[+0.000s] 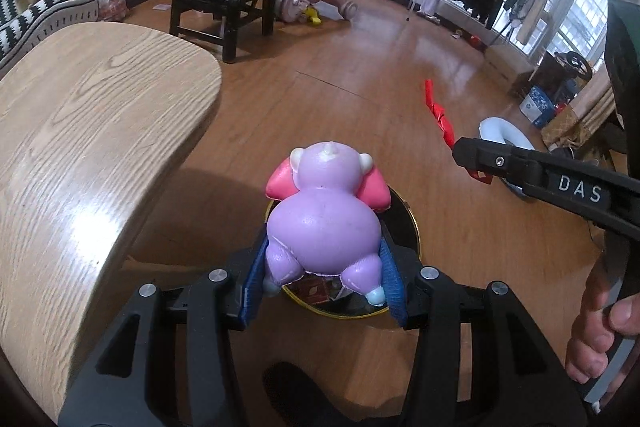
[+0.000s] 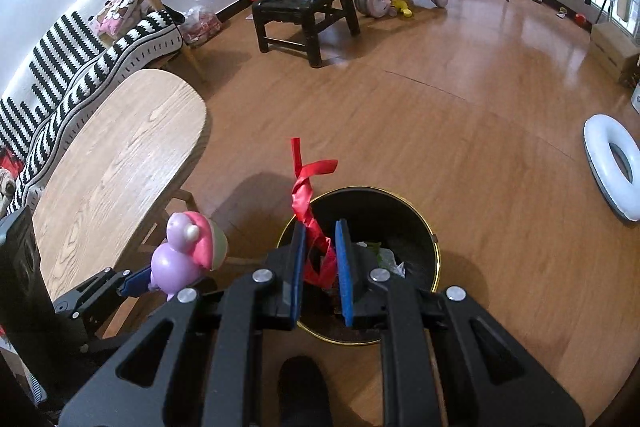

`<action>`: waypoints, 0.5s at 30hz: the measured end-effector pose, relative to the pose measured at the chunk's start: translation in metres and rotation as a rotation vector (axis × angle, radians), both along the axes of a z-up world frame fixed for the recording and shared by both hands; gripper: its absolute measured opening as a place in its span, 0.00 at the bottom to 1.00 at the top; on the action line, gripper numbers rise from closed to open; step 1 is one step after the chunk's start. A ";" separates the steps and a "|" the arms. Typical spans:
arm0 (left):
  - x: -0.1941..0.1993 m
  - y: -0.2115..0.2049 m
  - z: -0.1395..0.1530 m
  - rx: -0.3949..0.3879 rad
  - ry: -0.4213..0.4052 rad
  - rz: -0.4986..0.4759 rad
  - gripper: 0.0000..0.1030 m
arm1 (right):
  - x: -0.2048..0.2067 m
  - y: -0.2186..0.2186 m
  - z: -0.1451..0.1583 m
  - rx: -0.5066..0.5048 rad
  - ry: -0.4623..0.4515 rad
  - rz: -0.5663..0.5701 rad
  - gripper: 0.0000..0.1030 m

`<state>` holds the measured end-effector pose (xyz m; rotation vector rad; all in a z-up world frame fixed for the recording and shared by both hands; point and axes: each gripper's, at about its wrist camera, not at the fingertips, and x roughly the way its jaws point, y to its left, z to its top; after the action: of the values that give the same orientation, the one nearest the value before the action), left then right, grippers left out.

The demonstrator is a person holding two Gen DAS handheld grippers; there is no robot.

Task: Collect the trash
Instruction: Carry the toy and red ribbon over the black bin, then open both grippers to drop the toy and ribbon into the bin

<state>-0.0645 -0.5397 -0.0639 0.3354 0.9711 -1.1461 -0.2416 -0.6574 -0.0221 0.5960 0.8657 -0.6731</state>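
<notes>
The worktop [image 2: 120,147] at left looks bare. The left gripper [image 1: 324,267] has its jaws clamped on a toy [image 1: 324,219] above the bin [image 2: 424,239]; the right gripper [image 2: 320,259] pinches a ribbon [image 2: 308,199] over it. Both still need dropping in; some trash already lies inside.

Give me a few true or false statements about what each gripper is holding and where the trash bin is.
1. The left gripper holds a purple squishy toy. True.
2. The right gripper is empty. False: its fingers pinch a red ribbon.
3. The black trash bin stands on the wooden table. False: it stands on the floor beside the table.
4. The bin already holds some trash. True.
5. Both items hang over or near the bin's mouth. True.
</notes>
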 end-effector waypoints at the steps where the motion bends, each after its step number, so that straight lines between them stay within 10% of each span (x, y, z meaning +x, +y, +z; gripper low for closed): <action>1: -0.001 -0.002 0.000 0.000 0.000 -0.002 0.47 | -0.001 0.000 0.000 0.001 0.001 -0.004 0.15; 15: -0.005 -0.025 -0.010 0.008 0.015 -0.021 0.48 | -0.003 -0.001 -0.001 0.002 0.011 -0.031 0.15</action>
<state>-0.0692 -0.5645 -0.0740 0.3443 0.9879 -1.1658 -0.2450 -0.6579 -0.0231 0.6093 0.8687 -0.7038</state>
